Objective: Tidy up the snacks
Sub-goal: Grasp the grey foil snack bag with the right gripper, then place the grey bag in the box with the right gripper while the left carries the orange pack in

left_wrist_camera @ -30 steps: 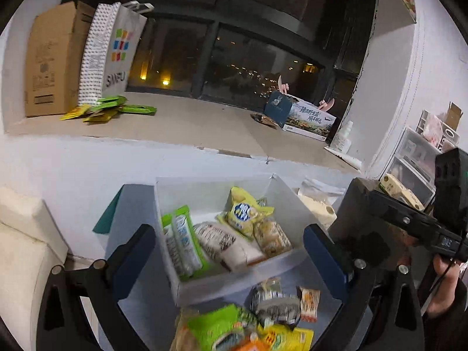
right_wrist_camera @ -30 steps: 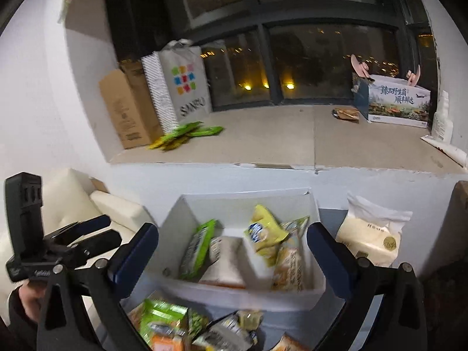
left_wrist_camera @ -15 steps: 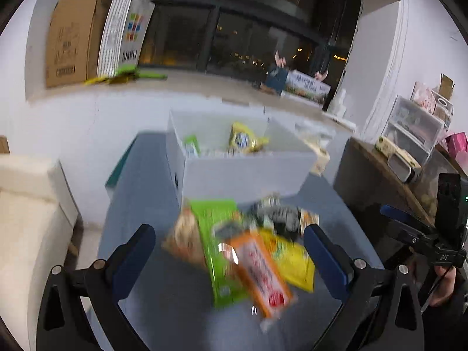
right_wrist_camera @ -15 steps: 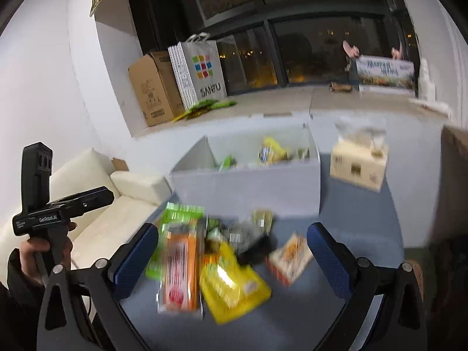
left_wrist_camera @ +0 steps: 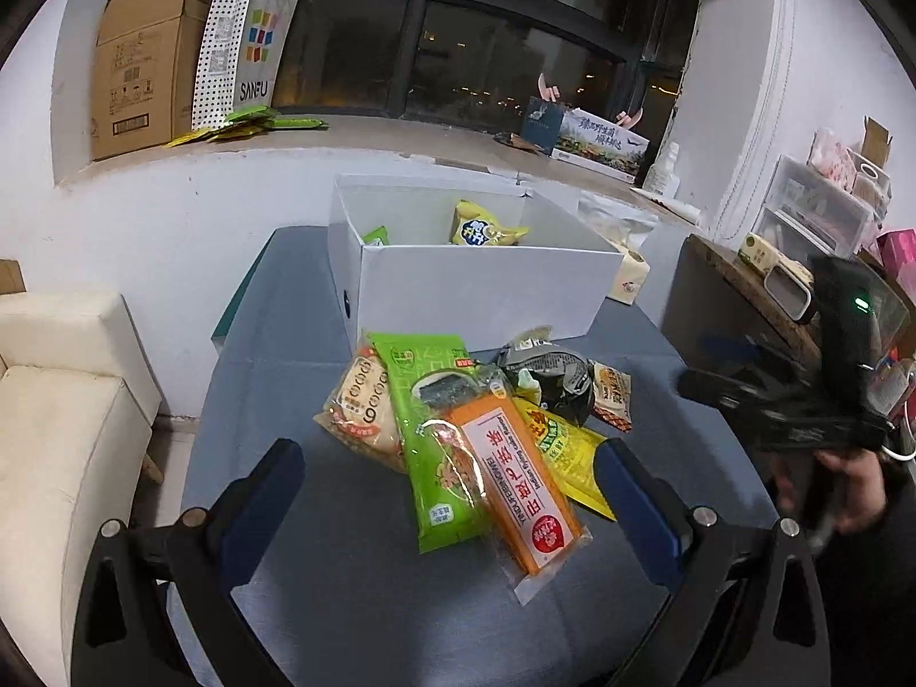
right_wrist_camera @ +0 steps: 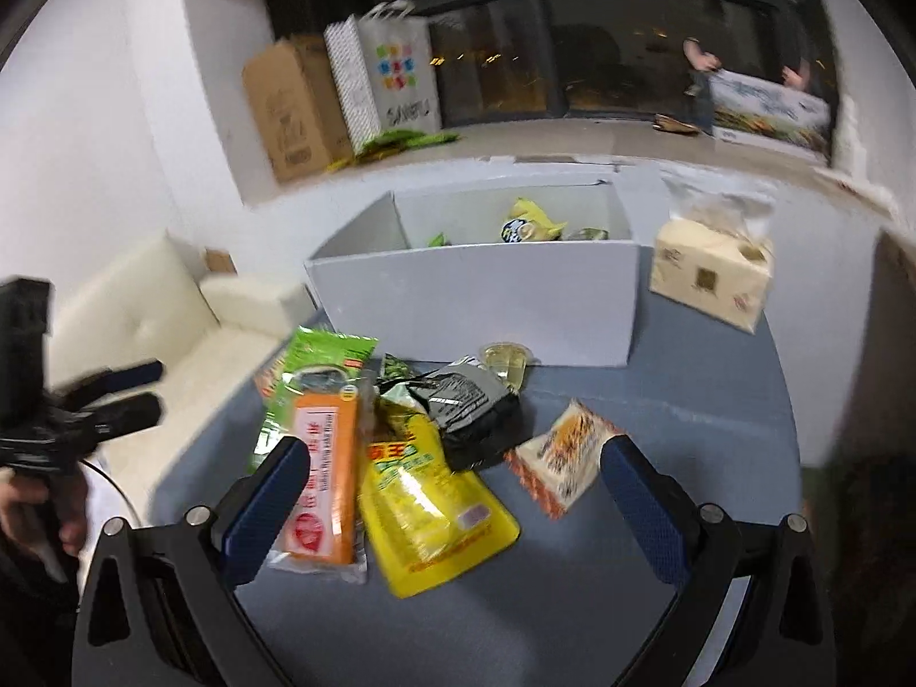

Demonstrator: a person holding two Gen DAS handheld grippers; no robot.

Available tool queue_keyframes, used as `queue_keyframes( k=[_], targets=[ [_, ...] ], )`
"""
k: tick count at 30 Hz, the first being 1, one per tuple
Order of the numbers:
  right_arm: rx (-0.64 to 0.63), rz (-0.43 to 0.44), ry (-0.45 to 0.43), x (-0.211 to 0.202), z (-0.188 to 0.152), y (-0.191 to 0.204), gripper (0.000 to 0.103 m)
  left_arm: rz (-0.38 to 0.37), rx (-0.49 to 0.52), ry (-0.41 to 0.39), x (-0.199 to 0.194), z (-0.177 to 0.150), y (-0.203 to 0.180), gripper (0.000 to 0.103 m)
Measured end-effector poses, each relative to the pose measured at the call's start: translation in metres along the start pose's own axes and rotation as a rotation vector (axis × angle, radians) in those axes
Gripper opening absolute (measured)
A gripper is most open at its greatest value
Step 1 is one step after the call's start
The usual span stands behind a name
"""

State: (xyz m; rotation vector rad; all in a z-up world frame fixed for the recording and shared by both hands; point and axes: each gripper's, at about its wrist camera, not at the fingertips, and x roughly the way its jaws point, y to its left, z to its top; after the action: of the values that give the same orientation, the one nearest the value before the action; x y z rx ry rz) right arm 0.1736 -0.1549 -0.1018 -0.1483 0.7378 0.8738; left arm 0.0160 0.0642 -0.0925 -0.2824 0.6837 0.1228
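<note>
Snack pile and storage box on a blue-grey table (left_wrist_camera: 269, 401), seen from both wrist cameras. The left gripper (left_wrist_camera: 449, 478) hangs above the near part of the table with its blue-padded fingers (left_wrist_camera: 269, 486) spread wide, holding nothing. The right gripper (right_wrist_camera: 455, 478) is likewise spread wide and empty; it hangs over the near edge of the pile. The right-wrist view is slightly blurred.

The white box (left_wrist_camera: 486, 286) stands toward the far edge of the table, its near wall just behind the pile. Inside it, a yellow snack bag (left_wrist_camera: 484, 226) shows against the far wall, and a green packet (left_wrist_camera: 375, 236) peeks over the rim at the left.

The loose snacks lie heaped at the table's centre. An orange packet (left_wrist_camera: 518, 481) lies on top, overlapping a long green packet (left_wrist_camera: 429, 435) to its left and a yellow pouch (right_wrist_camera: 426, 492) to its right. A beige bag (left_wrist_camera: 360, 401) is partly under the green packet at the left edge of the heap. A grey-black bag (right_wrist_camera: 469, 406) lies at the far side of the heap, touching the yellow pouch. A small orange-and-white packet (right_wrist_camera: 564, 461) lies at the right side of the heap, just beside the grey-black bag. A small clear cup (right_wrist_camera: 506, 363) sits at the foot of the box wall.

A tissue pack (right_wrist_camera: 710, 275) stands near the far right corner, beside the box.
</note>
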Motion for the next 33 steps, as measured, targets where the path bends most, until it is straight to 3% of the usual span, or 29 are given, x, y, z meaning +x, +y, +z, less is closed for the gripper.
queue_keyframes(
  k=[4,11,13,14,15,18,24,28,33],
  targets=[
    [-0.172,-0.097,0.026,0.037,0.017,0.009,0.103,-0.015,-0.005,0.024,0.007,-0.008,-0.008,0.103],
    [-0.262,-0.055,0.188,0.111,0.022,0.009,0.103,-0.041,0.004,0.072,0.020,-0.019,-0.021,0.103],
    [-0.274,-0.064,0.224,0.126,0.020,0.010,0.091,-0.055,0.004,0.085,0.024,-0.020,-0.022,0.103],
    [-0.275,-0.058,0.242,0.133,0.019,0.010,0.058,-0.053,0.003,0.091,0.026,-0.021,-0.023,0.103],
    [-0.276,-0.044,0.255,0.136,0.018,0.010,0.058,-0.052,0.002,0.094,0.027,-0.022,-0.024,0.103],
    [-0.281,-0.014,0.252,0.128,0.017,0.012,0.054,-0.069,-0.007,0.111,0.032,-0.025,-0.027,0.103],
    [-0.214,-0.023,0.132,0.069,0.017,0.008,0.051,-0.086,-0.029,0.134,0.047,-0.022,-0.039,0.103],
    [-0.153,-0.046,0.050,0.026,0.013,0.004,0.051,-0.034,0.004,0.157,0.065,-0.022,-0.056,0.102],
    [-0.082,-0.063,-0.023,-0.016,0.002,-0.005,0.051,0.110,0.045,0.229,0.102,-0.027,-0.066,0.101]
  ],
)
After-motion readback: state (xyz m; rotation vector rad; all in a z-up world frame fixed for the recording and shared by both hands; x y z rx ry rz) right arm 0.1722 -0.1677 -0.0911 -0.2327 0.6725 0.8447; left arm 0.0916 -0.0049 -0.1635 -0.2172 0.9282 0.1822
